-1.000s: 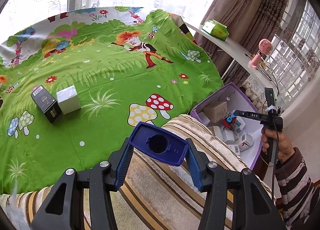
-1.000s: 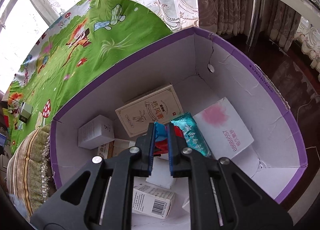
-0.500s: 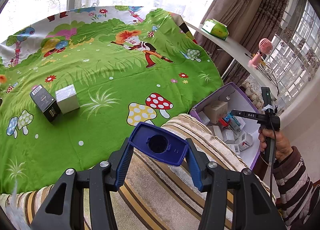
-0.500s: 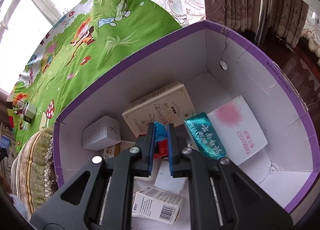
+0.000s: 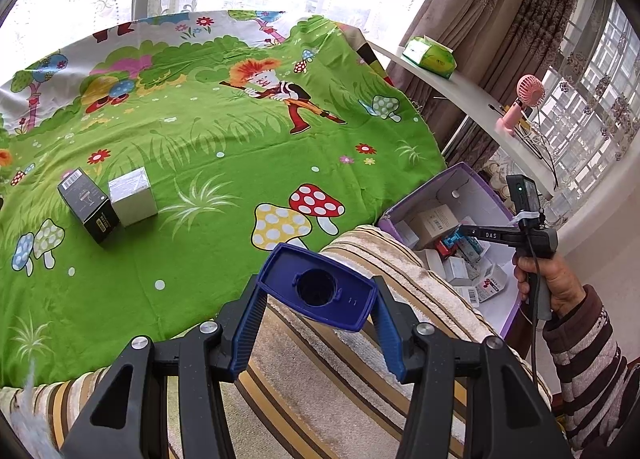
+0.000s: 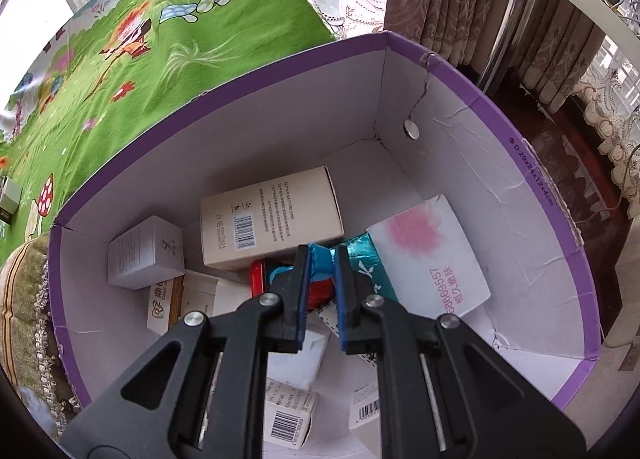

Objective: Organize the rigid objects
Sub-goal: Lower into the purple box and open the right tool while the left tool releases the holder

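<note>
My left gripper is shut on a dark blue plastic container; its end with a round hollow faces the camera, above a striped cushion. My right gripper points down into the purple box, shut on a small blue and red item. In the left wrist view the same right gripper hangs over that box, held by a hand in a striped sleeve. A black box and a silver-white box lie side by side on the green cartoon sheet.
Several cartons lie in the purple box: a beige one, a grey-white cube, a white pack with a pink blot and a teal packet. A white shelf with a pink fan stands behind.
The right gripper has tilted and shifted a little inside the box, still closed on the item. The beige carton now shows its barcode face. The left gripper has not moved.
</note>
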